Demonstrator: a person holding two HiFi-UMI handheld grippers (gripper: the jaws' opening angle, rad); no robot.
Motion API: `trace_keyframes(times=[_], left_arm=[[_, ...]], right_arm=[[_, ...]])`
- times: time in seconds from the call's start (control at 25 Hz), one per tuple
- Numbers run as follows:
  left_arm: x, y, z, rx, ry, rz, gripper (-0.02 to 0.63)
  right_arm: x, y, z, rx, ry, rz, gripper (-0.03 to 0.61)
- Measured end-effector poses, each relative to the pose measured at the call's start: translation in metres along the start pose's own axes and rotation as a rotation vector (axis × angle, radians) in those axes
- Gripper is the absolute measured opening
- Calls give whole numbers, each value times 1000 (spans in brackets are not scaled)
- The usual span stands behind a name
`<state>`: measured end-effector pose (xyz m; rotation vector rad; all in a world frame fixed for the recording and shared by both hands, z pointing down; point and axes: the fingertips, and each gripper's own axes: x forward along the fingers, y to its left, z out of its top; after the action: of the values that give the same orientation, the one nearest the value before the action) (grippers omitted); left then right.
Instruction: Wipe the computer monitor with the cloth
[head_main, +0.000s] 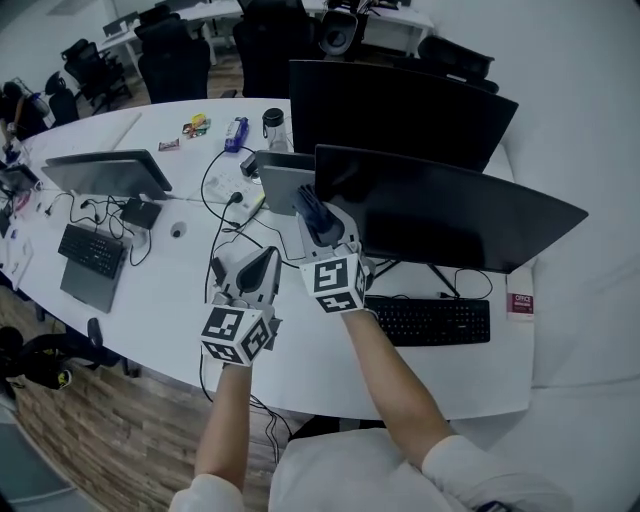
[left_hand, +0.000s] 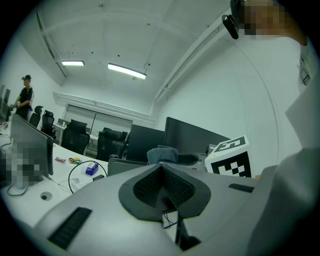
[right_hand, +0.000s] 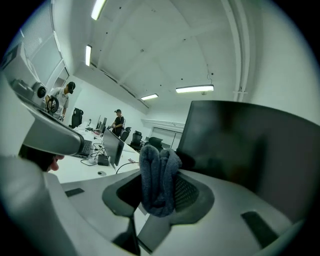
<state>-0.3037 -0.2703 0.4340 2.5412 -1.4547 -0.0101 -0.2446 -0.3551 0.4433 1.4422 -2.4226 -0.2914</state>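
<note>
Cloth (right_hand: 158, 186) folded, grey, gripped in my right claw (right_hand: 160, 170), monitor (right_hand: 250, 145) near at two o'clock, my left claw (left_hand: 162, 174) clenched on nothing, at seven o'clock

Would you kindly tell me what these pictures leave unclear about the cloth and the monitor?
Right gripper view: whether the cloth touches the monitor; the angle gives no depth.
Head view: the same contact spot, covered by the right gripper.
Head view: any dust on the monitor, too faint to see.
Head view: print on the red-and-white packet, too small.
</note>
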Motion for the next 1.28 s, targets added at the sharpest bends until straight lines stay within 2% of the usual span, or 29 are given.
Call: trace_keyframes(times=[0.52, 0.96, 1.28], left_arm=[[6, 20, -59, -42, 58, 32, 9], [9, 23, -92, -83, 107, 40, 9], [13, 17, -110, -115, 136, 37, 9]], right_arm=[[13, 28, -80, 44, 113, 73, 147], [17, 52, -144, 69, 242, 117, 147], [17, 62, -173, 92, 296, 136, 147]])
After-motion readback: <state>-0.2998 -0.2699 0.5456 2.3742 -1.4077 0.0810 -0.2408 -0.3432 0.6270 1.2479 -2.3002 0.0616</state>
